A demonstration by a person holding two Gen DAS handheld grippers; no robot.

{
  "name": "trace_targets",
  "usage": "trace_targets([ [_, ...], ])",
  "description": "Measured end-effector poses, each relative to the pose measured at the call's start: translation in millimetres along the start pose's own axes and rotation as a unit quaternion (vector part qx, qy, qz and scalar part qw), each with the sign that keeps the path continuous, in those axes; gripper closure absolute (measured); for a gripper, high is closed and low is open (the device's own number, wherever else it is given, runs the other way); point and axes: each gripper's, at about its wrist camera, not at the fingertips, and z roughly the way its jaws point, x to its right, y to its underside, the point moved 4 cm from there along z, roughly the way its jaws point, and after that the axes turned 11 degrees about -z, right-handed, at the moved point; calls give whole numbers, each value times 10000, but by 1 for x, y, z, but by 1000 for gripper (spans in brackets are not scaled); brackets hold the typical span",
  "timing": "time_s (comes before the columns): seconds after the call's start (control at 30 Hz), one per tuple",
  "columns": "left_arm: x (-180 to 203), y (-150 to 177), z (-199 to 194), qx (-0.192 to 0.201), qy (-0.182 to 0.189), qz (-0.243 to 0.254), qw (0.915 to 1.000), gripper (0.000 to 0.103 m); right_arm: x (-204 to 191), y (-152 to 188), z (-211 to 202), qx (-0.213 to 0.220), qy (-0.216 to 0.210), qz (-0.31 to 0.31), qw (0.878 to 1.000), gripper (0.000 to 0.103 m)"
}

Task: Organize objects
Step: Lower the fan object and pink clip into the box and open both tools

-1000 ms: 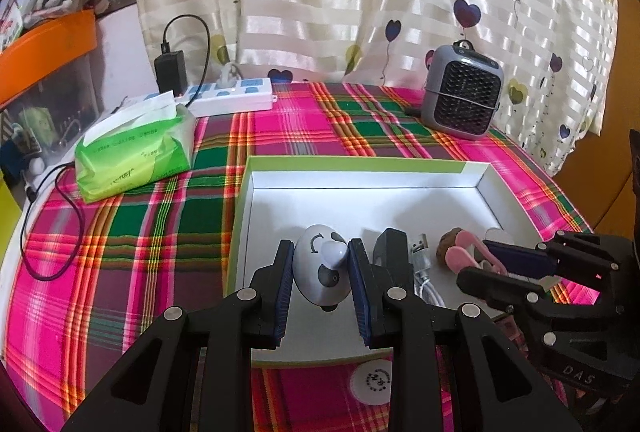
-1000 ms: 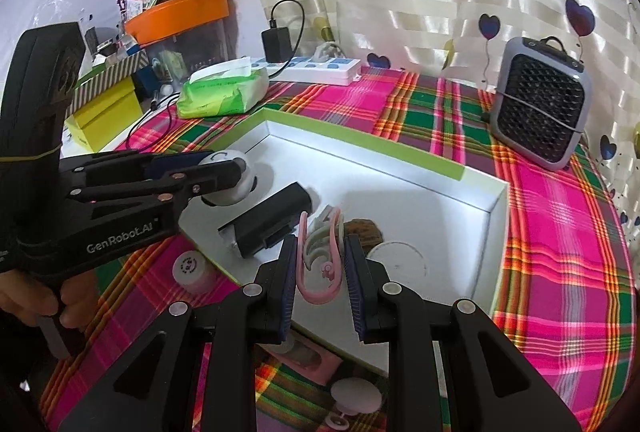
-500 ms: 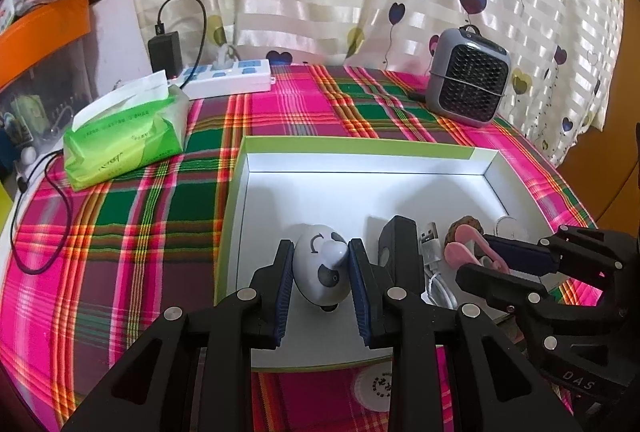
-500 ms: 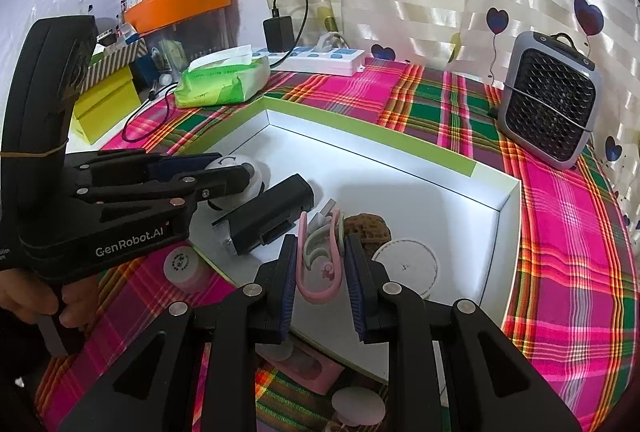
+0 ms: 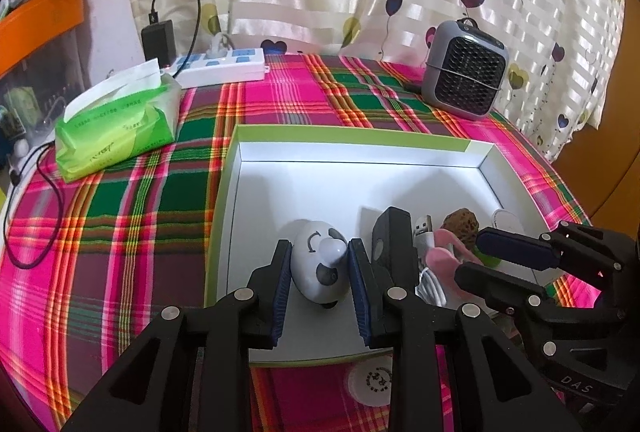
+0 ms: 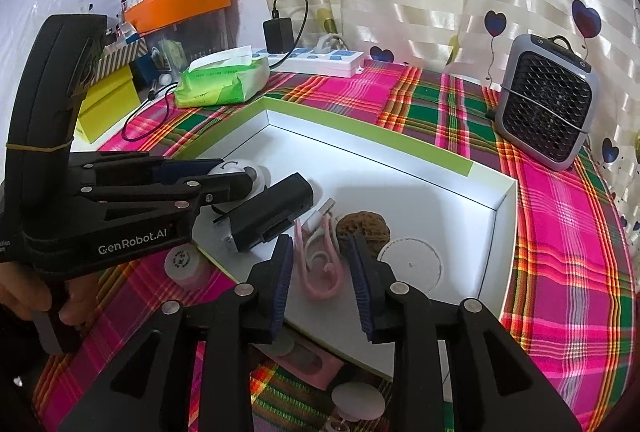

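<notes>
Box [image 5: 472,148]: set on the table [image 5: 120,216].
In box, left to right: toy [image 5: 318,264], charger [image 5: 390,244], cable [image 5: 424,232], clip [image 6: 320,264], nut [image 6: 362,228].
Behind box: heater [image 5: 464,76], strip [image 5: 222,66], tissues [image 5: 116,124].

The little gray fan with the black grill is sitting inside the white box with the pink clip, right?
Not quite. The gray fan stands outside the white box, on the plaid cloth beyond its far corner. The pink clip does lie inside the box. The right wrist view shows it.
</notes>
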Motion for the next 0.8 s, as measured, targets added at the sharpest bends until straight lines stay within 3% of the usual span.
trace_targets([
  [0.8, 14, 15, -53, 308, 286, -9, 9991, 75, -21, 8, -47, 219, 259, 59, 9994, 72],
])
